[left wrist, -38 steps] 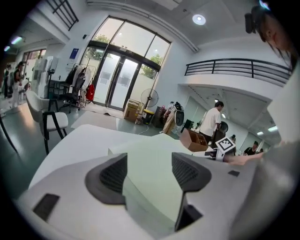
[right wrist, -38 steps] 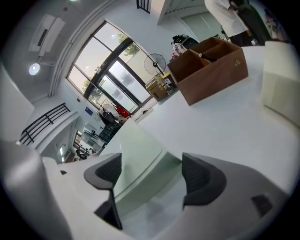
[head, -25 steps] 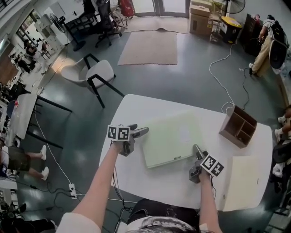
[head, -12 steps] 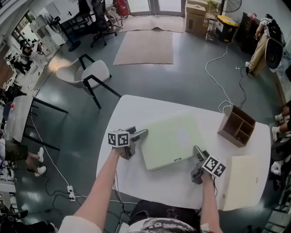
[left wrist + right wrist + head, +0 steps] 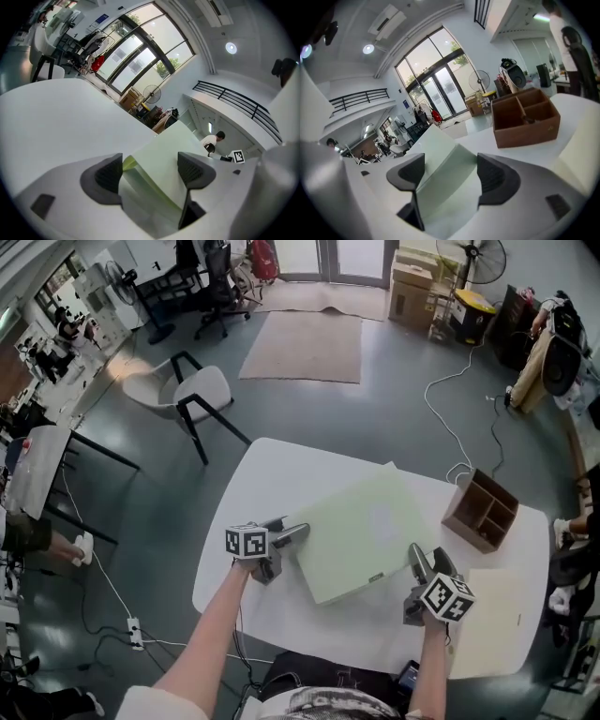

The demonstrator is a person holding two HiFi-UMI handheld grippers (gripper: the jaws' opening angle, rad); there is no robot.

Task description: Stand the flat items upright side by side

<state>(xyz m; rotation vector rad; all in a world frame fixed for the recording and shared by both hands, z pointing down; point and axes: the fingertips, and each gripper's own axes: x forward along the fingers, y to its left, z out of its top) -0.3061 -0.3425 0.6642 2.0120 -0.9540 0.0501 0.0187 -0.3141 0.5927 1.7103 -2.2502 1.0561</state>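
On the white table [image 5: 272,474]: green folder [image 5: 361,531] gripped at its near end and tilted.
Left gripper [image 5: 298,532] has the folder's near-left corner between its jaws, one pad against the corner edge, the other on the top face. Right gripper [image 5: 427,559] takes the near-right edge, and the folder fills its gap from pad to pad. Both pairs of jaws have just been closing on the folder. The folder slopes upward away from the left gripper. A brown wooden organiser [image 5: 483,510] stands beyond the right gripper, well apart from the folder, and a cream flat sheet [image 5: 502,615] lies just right of that gripper.
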